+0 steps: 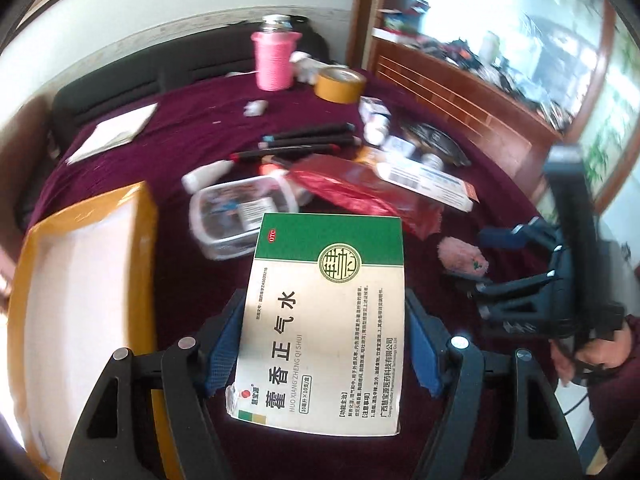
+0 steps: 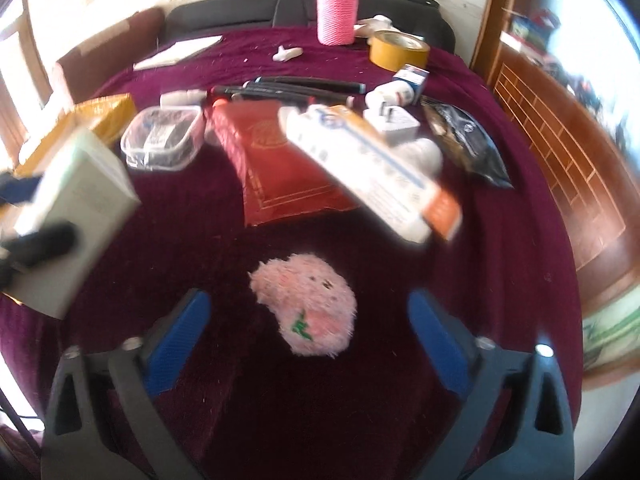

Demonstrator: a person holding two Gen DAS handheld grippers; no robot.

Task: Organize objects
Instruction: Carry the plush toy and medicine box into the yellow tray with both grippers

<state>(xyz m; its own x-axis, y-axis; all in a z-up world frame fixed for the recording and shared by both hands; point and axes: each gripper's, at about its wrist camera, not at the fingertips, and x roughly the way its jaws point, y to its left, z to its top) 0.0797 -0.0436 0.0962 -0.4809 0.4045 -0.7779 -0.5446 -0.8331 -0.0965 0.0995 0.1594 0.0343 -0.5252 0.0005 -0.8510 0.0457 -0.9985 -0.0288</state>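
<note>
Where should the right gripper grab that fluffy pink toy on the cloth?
Grip the pink toy across its narrower middle, coming down from above. It lies flat and alone on the dark red cloth, between the open fingers of the right gripper, so nothing blocks either side. Its soft pile should squash easily.

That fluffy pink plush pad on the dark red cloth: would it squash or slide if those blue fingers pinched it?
The fluffy pink plush pad looks soft, so it would probably squash. Being small and fuzzy, it is likely light. On the dark red cloth it should hardly slide or roll.

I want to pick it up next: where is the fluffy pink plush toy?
The fluffy pink plush toy lies on the dark red tablecloth, in front of the right gripper, near the red packet.
</note>
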